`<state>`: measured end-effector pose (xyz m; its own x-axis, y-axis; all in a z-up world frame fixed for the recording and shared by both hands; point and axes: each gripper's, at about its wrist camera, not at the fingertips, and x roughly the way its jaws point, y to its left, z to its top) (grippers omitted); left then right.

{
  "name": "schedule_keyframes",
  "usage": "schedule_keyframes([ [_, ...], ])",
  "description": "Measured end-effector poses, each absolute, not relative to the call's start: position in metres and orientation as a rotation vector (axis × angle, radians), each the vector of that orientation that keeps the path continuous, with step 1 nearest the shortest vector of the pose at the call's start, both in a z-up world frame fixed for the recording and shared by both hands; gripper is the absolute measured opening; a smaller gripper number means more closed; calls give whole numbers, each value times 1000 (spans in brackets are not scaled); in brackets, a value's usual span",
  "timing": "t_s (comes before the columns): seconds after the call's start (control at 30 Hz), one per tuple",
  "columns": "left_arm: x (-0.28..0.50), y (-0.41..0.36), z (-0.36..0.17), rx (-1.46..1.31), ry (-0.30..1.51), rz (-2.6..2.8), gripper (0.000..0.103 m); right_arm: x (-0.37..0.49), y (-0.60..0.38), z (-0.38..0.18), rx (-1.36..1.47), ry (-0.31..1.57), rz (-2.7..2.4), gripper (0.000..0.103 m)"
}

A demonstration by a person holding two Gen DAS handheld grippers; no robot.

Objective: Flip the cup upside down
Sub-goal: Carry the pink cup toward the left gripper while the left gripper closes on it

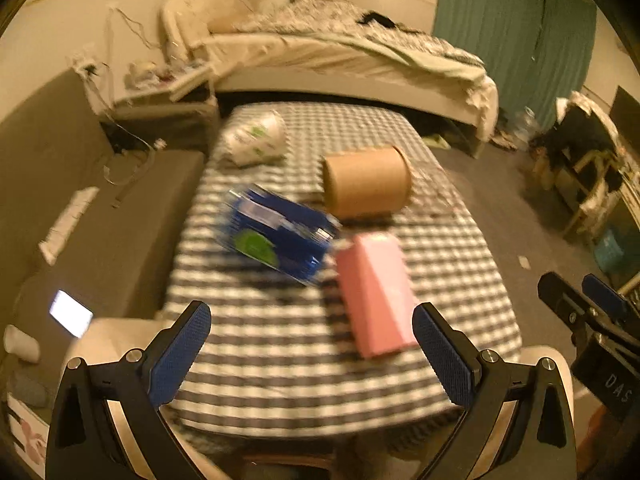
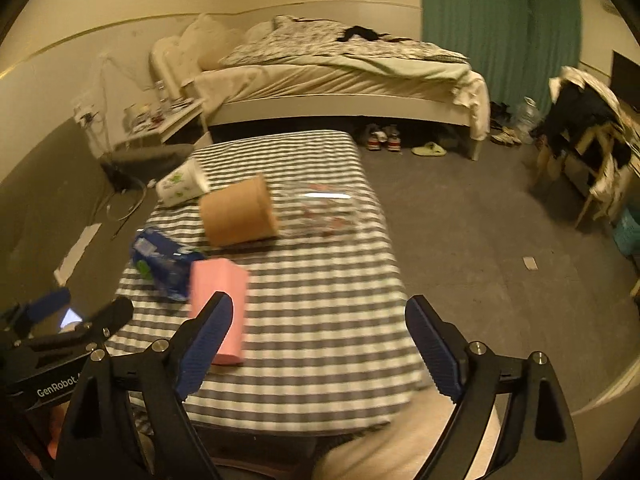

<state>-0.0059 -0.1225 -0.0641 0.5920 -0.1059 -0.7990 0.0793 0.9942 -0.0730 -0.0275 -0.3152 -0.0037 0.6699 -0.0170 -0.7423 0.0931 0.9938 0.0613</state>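
Note:
A brown paper cup lies on its side on the checked tablecloth, beyond a pink box. It also shows in the right wrist view. My left gripper is open and empty, above the near part of the table, well short of the cup. My right gripper is open and empty, also over the near edge of the table. The right gripper's fingers show at the right edge of the left wrist view. The left gripper shows at the left edge of the right wrist view.
A pink box and a blue packet lie between my grippers and the cup. A white printed pack sits at the table's far left. A clear plastic item lies right of the cup. A bed stands behind.

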Motion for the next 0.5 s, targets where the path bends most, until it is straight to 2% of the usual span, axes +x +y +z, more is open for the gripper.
schedule_keyframes([
  [0.27, 4, -173, -110, -10, 1032, -179, 103, -35, -359, -37, 189, 881, -125, 88],
  [0.43, 15, -181, -129, -9, 1034, -164, 102, -32, -371, -51, 228, 903, -127, 88],
  [0.47, 16, -182, -132, -3, 1033, -161, 101, -30, -373, -52, 235, 905, -127, 88],
  [0.5, 18, -182, -134, 2, 1030, -162, 95, -29, -374, -53, 240, 907, -127, 88],
])
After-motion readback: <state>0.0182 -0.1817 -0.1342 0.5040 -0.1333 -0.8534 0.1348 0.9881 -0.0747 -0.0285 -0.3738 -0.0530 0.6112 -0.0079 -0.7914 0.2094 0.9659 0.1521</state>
